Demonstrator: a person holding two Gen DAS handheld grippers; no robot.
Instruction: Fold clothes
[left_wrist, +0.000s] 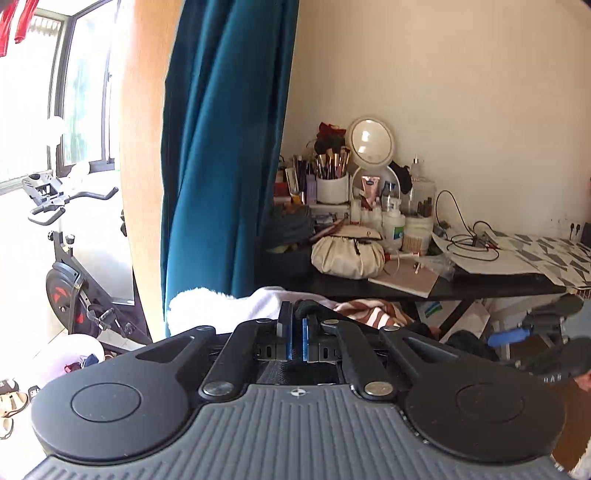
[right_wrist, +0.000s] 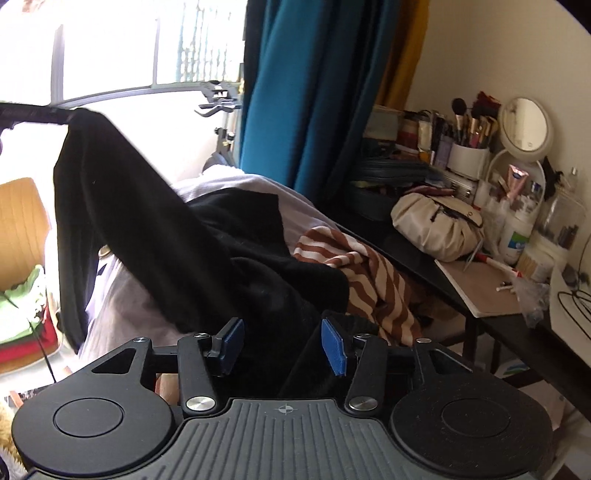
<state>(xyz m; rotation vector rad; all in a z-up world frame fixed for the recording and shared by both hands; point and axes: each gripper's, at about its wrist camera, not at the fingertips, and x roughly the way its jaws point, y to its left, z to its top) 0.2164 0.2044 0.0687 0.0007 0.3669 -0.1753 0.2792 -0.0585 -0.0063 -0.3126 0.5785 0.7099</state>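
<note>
Your left gripper (left_wrist: 297, 325) pinched the lifted black garment (right_wrist: 155, 221); your right gripper (right_wrist: 282, 345) gaped over it, folding not begun, striped garment (right_wrist: 369, 273) untouched

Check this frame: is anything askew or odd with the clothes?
The black garment is stretched up to the upper left of the right wrist view, one end lifted by the left hand-held gripper. The striped garment lies crumpled beside the desk. Nothing looks damaged.

Garment (right_wrist: 155, 221) draped over bedding (right_wrist: 258, 192), striped cloth (right_wrist: 373, 280) right of it, desk (right_wrist: 517, 332) further right.
</note>
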